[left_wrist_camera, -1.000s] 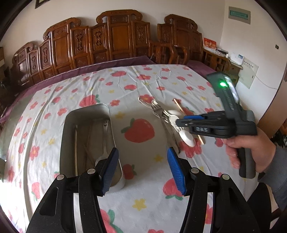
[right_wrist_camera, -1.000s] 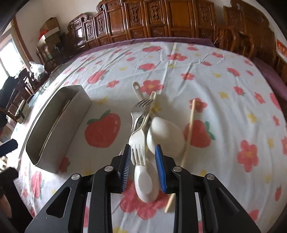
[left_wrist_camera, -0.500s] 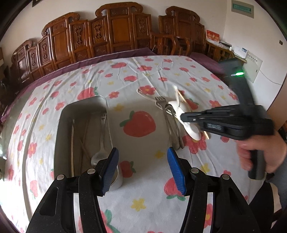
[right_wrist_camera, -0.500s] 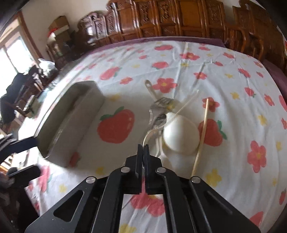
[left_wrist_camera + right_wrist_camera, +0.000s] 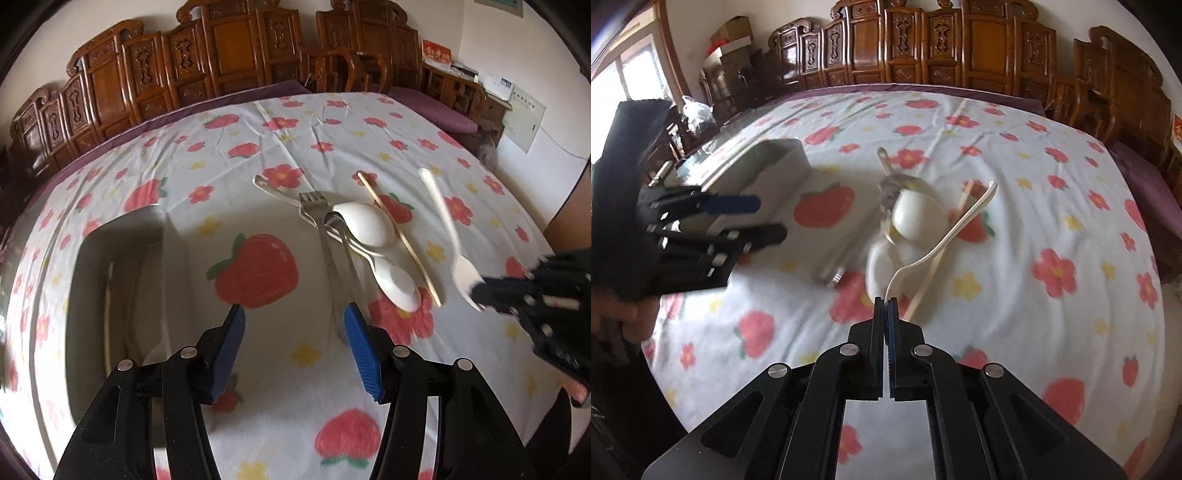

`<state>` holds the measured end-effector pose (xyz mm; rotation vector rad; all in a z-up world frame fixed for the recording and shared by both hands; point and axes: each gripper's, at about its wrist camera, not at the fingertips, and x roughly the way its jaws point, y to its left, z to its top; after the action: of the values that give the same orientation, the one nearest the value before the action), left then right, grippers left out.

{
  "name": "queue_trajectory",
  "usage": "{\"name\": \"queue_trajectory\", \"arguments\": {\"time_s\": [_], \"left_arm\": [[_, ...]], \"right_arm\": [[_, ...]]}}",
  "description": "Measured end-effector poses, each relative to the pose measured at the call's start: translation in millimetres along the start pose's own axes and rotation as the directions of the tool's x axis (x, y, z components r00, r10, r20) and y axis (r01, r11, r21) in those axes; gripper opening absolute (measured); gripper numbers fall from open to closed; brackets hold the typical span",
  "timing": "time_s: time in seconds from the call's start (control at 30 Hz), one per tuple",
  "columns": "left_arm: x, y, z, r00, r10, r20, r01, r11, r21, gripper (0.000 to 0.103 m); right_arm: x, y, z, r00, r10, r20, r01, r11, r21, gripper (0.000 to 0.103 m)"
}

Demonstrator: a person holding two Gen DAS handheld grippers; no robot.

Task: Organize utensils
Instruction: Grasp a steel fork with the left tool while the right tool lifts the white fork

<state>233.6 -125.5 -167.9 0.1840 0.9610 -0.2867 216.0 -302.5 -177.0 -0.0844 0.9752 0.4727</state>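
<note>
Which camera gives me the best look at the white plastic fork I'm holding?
The left wrist view: the white plastic fork shows whole, tines in the right gripper. The right wrist view foreshortens it and hides its tines.

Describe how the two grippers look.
Both match: the left gripper and the right gripper have matte black angular linkage arms with silver round pivot bolts, and flat fingers faced with blue ribbed pads. No cables or sleeves show.

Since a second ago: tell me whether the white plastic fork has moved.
Yes. The white plastic fork left the utensil pile; the right claw holds it above the tablecloth, right of the chopstick.
</note>
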Motion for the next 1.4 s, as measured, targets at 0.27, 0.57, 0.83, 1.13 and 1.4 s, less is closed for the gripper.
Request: {"name": "queue_trajectory", "arguments": {"time_s": [0.27,0.57,0.83,1.13,1.4], "left_arm": [[38,-9,26,0.999,0.007,-0.048,-0.007,1.0,0.005,0.041],[71,-13,43,0.995,-0.007,-0.104,0.004,1.0,-0.031,0.031],[83,-22,44,0.991,-0.018,-0.131,0.015,1.0,-0.021,0.024],[85,-21,47,0.99,-0.003,-0.142,-0.002,0.999,-0.033,0.007],[70,-11,39,0.992,0.005,-0.123,-0.012,0.999,-0.051,0.007]], "right_arm": [[-3,-19,-19,1.0,-0.004,0.009,0.003,1.0,0.017,0.002],[-6,-24,-17,1.0,0.006,0.023,-0.007,0.999,0.031,0.002],[-5,-22,-18,1.0,0.023,0.019,-0.024,0.999,0.033,0.002],[-5,-21,-18,0.999,0.027,0.021,-0.028,0.999,0.036,0.002],[-7,-11,-15,0.999,0.037,0.026,-0.037,0.999,0.016,0.002]]}}
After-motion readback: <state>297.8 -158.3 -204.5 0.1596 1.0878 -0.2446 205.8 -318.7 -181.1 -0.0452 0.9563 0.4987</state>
